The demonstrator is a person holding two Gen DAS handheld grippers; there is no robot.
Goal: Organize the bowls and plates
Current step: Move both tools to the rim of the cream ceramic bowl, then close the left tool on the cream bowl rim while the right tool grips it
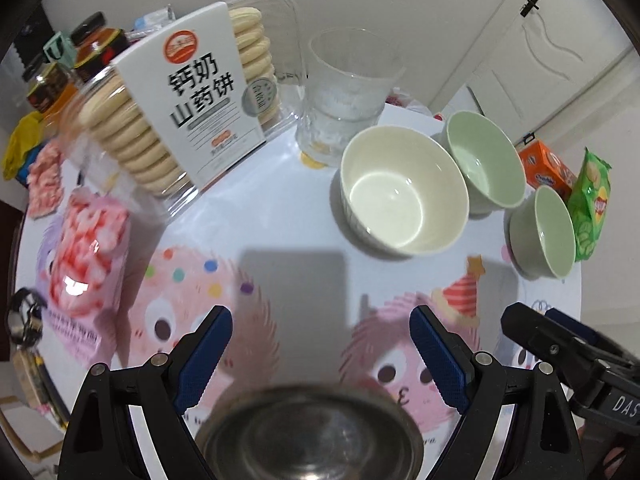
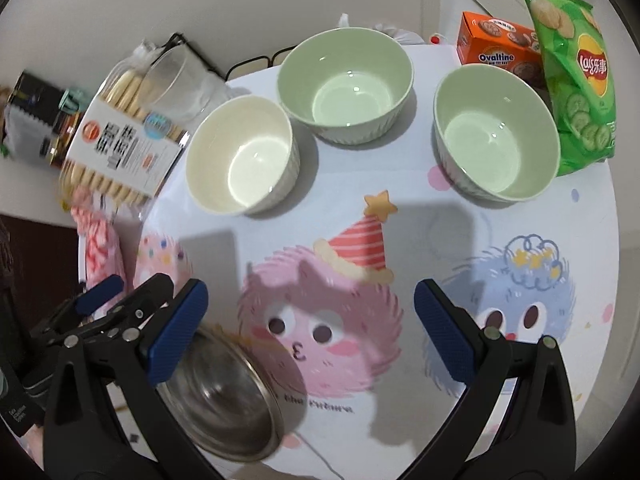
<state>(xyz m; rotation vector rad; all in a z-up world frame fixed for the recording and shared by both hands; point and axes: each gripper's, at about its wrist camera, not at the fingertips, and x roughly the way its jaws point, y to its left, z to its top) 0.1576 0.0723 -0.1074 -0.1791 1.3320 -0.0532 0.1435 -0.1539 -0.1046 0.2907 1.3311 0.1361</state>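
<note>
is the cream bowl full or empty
Empty. The cream bowl stands upright on the table, and both views show its bare glossy inside down to the bottom.

**Two wrist fisheyes, angled down over one round table**

Left wrist view: looked forward and down from close above the table [image 1: 280, 208], steel bowl [image 1: 308, 436] directly beneath at 6 o'clock, cream bowl [image 1: 404, 188] toward 1 o'clock, biscuit box [image 1: 192, 100] near at 11 o'clock. Right wrist view: looked the same way from a little farther right, steel bowl [image 2: 224, 396] at 7 o'clock, cream bowl [image 2: 240, 156] at 11 o'clock. Shared: the cartoon tablecloth [image 2: 320, 320], both green bowls, the crisp packet [image 2: 576, 80]. Each camera caught the other gripper at its frame edge.
</note>
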